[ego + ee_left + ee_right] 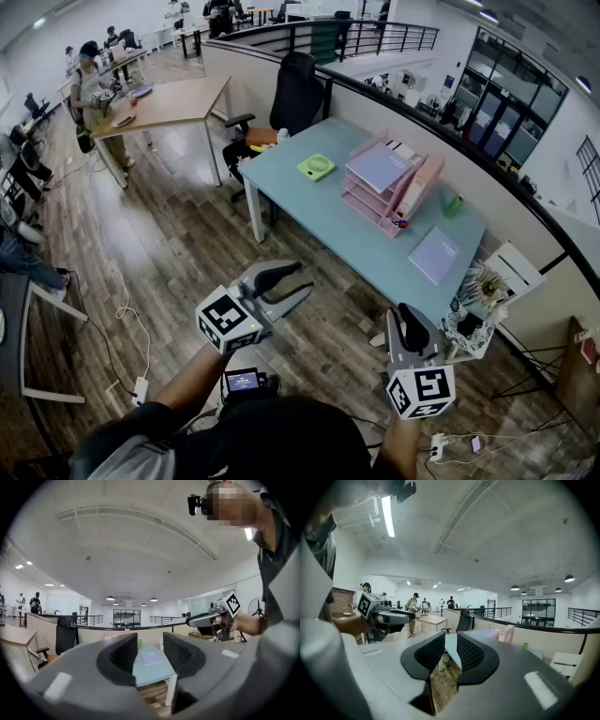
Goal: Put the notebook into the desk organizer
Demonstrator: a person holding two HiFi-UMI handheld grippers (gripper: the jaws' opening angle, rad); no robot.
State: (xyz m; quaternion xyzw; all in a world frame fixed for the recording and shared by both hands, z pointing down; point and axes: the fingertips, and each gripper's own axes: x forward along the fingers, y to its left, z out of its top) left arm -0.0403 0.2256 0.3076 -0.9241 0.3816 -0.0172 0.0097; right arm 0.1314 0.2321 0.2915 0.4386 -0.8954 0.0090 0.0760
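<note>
A lavender notebook [434, 254] lies flat on the near right part of the light blue desk [328, 220], and it also shows between the jaws in the left gripper view [151, 658]. The pink desk organizer [384, 183] stands at the desk's far side, with stacked trays and upright slots [499, 632]. Both grippers hang in the air in front of the desk, well short of it. My left gripper [302, 279] is open and empty. My right gripper [405, 314] has its jaws a narrow gap apart, with nothing between them [451, 641].
On the desk are a green round object [316, 167] and a small green bottle [454, 205]. A black office chair [295, 89] stands at the desk's far end. A white stand with a plant [478, 305] sits by the near right corner. Cables lie on the wooden floor.
</note>
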